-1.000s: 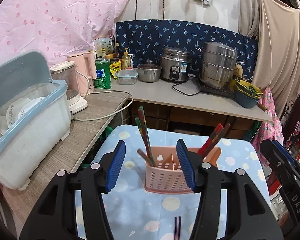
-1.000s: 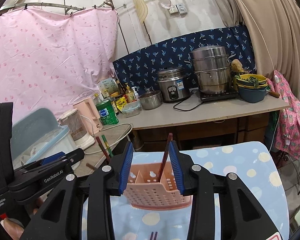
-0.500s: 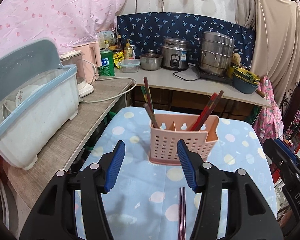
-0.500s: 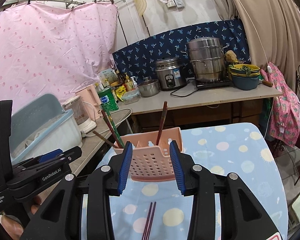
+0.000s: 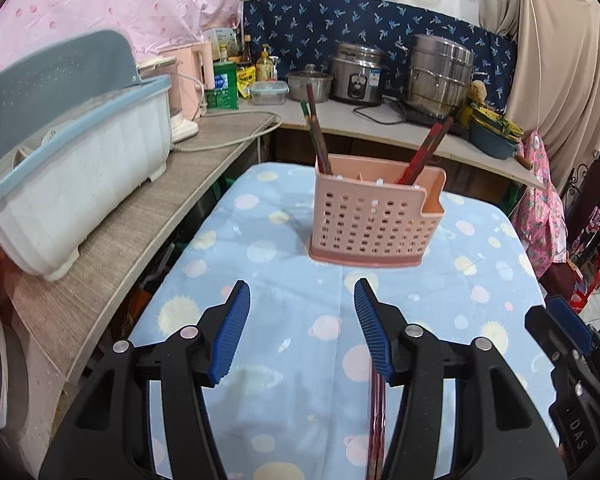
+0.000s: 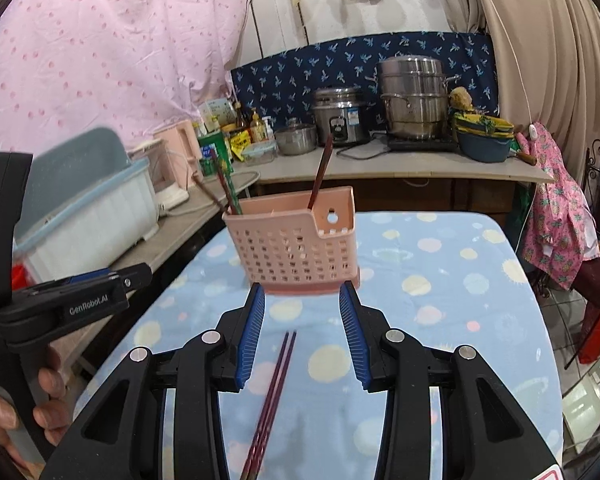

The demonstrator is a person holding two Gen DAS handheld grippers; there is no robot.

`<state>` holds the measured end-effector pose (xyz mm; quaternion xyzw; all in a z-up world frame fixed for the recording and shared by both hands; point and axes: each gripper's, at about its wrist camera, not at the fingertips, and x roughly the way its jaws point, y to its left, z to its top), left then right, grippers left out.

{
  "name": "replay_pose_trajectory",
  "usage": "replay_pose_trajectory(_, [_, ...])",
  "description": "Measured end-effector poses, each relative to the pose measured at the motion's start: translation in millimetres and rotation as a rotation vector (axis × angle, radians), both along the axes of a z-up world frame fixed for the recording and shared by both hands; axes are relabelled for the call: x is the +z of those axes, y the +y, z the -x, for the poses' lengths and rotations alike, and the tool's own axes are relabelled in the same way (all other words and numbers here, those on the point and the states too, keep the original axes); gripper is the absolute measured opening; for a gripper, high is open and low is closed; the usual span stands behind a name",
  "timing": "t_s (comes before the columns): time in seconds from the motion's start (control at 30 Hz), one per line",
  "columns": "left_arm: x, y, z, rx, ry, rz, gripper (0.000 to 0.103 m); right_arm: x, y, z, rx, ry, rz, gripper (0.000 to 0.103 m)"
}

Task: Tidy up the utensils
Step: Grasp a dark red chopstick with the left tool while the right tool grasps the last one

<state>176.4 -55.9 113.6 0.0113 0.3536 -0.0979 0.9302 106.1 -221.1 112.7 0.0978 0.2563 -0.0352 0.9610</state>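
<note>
A pink perforated utensil holder (image 5: 374, 218) (image 6: 296, 246) stands on the blue dotted tablecloth (image 5: 284, 320), with several chopsticks (image 5: 424, 156) (image 6: 318, 178) sticking out of it. A dark red pair of chopsticks (image 6: 274, 392) (image 5: 377, 420) lies flat on the cloth nearer to me. My left gripper (image 5: 302, 334) is open and empty, short of the holder, with the flat pair just inside its right finger. My right gripper (image 6: 302, 332) is open and empty above the flat pair's far tips, which lie between its fingers. A hand (image 6: 48, 404) holds the left gripper's body at left.
A white and blue dish rack (image 5: 72, 168) sits on the grey counter (image 5: 112, 240) at left. Behind the table a worktop (image 5: 380, 124) carries a rice cooker (image 5: 356, 74), a steel steamer pot (image 5: 438, 74), bowls and bottles.
Both grippers have drawn back from the holder and sunk toward the cloth. The holder now stands beyond the fingertips, and the flat pair of chopsticks has come further into view.
</note>
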Motion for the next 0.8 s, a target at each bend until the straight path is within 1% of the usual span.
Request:
replay_pose_trajectory(0.2, [-31.6,12.6,17.1,-0.002,0.068,-0.006,0.052,-34.7,15.3,15.8,0.032,0.094,0.010,0.038])
replay_pose_trajectory(0.3, [-51.5,20.7,24.8,-0.004,0.121,-0.006,0.052,-53.1,23.2,24.4,0.047,0.141,0.009,0.038])
replay_pose_trajectory(0.53, [-89.7,33.6,45.5,-0.009,0.205,-0.027,0.052,-94.0,39.6,41.2,0.072,0.234,-0.003,0.038])
replay_pose_trajectory(0.7, [-104.1,35.7,55.9,-0.017,0.238,-0.044,0.052,-115.7,53.0,47.4,0.094,0.285,-0.013,0.038])
replay_pose_trajectory(0.8, [-107.4,36.0,60.0,-0.019,0.246,-0.045,0.052,-127.9,60.7,49.6,0.107,0.313,-0.016,0.038])
